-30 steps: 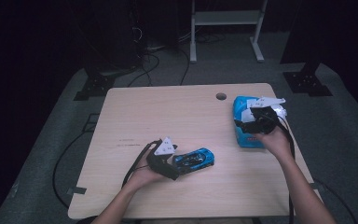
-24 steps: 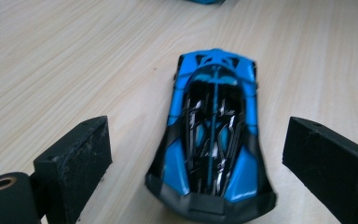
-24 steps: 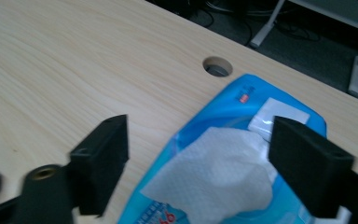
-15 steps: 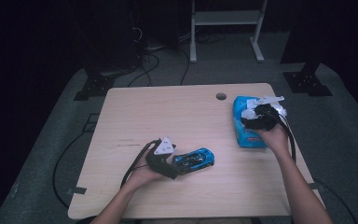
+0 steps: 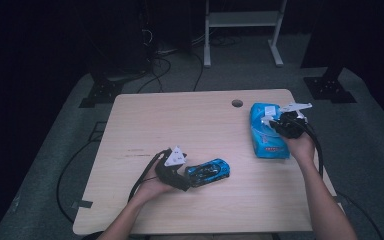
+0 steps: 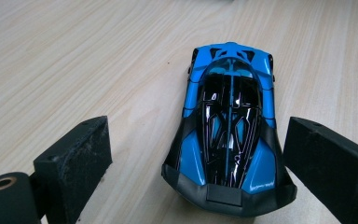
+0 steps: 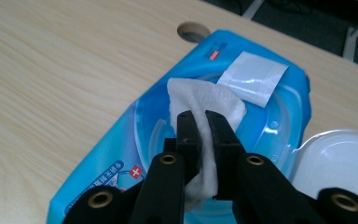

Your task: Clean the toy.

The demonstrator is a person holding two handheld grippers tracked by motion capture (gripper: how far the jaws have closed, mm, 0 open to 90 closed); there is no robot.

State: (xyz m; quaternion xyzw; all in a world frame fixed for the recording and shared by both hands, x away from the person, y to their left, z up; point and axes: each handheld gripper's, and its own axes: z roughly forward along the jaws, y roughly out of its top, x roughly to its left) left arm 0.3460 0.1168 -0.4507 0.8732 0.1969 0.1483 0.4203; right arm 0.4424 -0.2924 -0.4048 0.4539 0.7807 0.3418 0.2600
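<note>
A blue and black toy car (image 5: 209, 171) (image 6: 228, 135) rests on the wooden table (image 5: 180, 125), front of centre. My left gripper (image 5: 187, 177) (image 6: 205, 172) is open, its black jaws standing either side of the car's near end without touching it. At the right edge lies a blue pack of wet wipes (image 5: 266, 131) (image 7: 121, 149) with its white lid (image 7: 340, 154) flipped open. My right gripper (image 5: 275, 124) (image 7: 204, 126) is shut on a white wipe (image 7: 205, 105) that sticks up out of the pack's opening.
A round cable hole (image 5: 237, 103) (image 7: 193, 31) sits in the table near the pack. Beyond the table, a white metal frame (image 5: 240, 20) and black stand bases (image 5: 330, 85) rest on the grey floor. Cables trail from both grippers.
My right gripper has shifted slightly toward the near side over the wipes pack. The left gripper and the car stay where they were.
</note>
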